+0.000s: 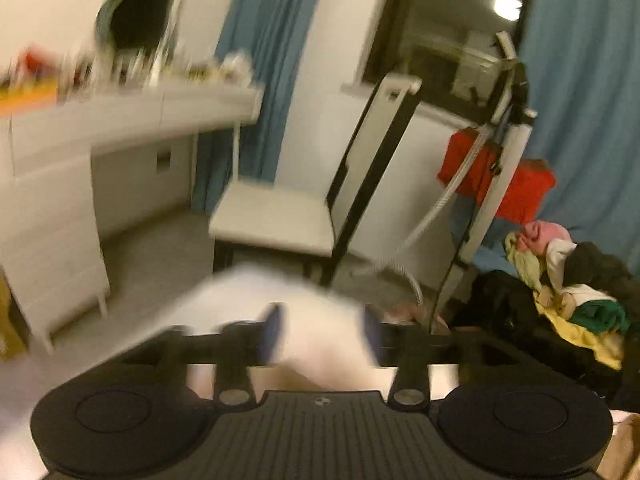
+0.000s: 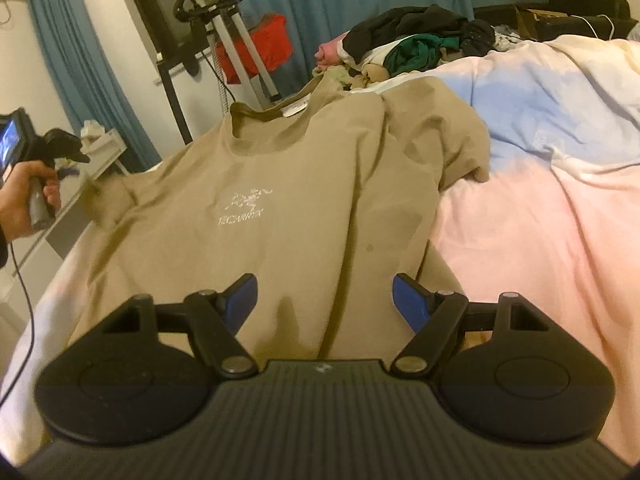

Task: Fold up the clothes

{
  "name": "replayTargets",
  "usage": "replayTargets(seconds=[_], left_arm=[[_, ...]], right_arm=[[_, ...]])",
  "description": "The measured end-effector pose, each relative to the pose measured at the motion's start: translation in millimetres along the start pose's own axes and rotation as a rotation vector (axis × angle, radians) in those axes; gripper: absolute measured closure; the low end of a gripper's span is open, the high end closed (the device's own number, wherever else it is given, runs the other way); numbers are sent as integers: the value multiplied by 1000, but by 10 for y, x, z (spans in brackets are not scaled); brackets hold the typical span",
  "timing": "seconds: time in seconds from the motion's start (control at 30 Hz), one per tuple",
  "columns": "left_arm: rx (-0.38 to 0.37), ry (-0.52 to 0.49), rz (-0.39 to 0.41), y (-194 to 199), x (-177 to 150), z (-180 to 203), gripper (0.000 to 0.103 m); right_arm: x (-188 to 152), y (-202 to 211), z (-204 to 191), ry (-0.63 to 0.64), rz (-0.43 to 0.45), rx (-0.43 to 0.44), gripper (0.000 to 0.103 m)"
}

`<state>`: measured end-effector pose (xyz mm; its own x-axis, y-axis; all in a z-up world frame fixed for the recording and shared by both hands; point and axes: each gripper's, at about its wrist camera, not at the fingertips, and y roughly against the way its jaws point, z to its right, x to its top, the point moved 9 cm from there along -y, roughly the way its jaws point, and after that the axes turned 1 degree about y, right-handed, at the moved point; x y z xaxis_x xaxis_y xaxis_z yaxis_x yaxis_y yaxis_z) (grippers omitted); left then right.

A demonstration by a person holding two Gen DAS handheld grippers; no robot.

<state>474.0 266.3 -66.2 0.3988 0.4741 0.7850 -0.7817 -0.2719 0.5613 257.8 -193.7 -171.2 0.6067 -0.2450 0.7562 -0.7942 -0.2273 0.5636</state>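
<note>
A tan T-shirt (image 2: 280,208) with a white chest logo lies spread face up on the bed, collar at the far end; its right sleeve is bunched. My right gripper (image 2: 324,300) is open and empty, just above the shirt's near hem. My left gripper (image 1: 320,332) is open, fingers apart; it points at the room, with the pale corner of the bedding (image 1: 304,312) blurred between and below its fingers. In the right wrist view the left gripper (image 2: 64,148) is held in a hand off the bed's left side, apart from the shirt.
A pile of mixed clothes (image 2: 404,48) sits at the bed's far end, also in the left wrist view (image 1: 568,292). The bed has a pink and blue duvet (image 2: 540,200). A white chair (image 1: 288,216), a white dresser (image 1: 80,168) and a stand with a red cloth (image 1: 496,176) stand beside the bed.
</note>
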Motion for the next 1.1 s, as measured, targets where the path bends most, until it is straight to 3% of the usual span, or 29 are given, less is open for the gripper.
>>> replayTargets(seconds=[0.13, 0.3, 0.43, 0.53, 0.6, 0.63, 0.67, 0.7, 0.77, 0.9, 0.97, 1.03, 1.1], left_arm=[[-47, 78, -88, 77, -414, -315, 43], [-135, -31, -101, 335, -874, -231, 43], [-155, -124, -127, 405, -1169, 209, 41], [-110, -182, -137, 318, -1427, 417, 42], [-15, -235, -141, 242, -1551, 418, 48], [2, -231, -139, 221, -1579, 390, 51], [17, -226, -135, 205, -1601, 361, 62], [17, -206, -120, 235, -1574, 324, 80], [-4, -148, -101, 292, -1492, 234, 96], [-63, -19, -44, 443, -1178, 15, 99], [-56, 25, -11, 496, -1049, -161, 100], [22, 41, 11, 464, -1003, -392, 100], [86, 74, -23, 415, -1059, -616, 100]], right_arm=[[-18, -22, -60, 5, -8, 13, 27], [-59, 3, -126, 19, -15, 18, 27], [-57, 18, -154, 36, -9, 9, 27], [-62, 3, -153, 42, -10, 1, 27], [-67, -10, -136, 41, -15, -2, 27], [-68, -14, -128, 37, -18, -1, 27], [-62, -10, -118, 31, -19, 1, 27], [-52, -2, -108, 23, -19, 3, 27], [-25, 26, -91, 6, -13, 9, 27], [13, 85, -57, -19, -2, 21, 27], [32, 115, -40, -31, 4, 28, 27], [43, 142, -32, -33, 15, 30, 27], [43, 156, -16, -26, 19, 22, 27]])
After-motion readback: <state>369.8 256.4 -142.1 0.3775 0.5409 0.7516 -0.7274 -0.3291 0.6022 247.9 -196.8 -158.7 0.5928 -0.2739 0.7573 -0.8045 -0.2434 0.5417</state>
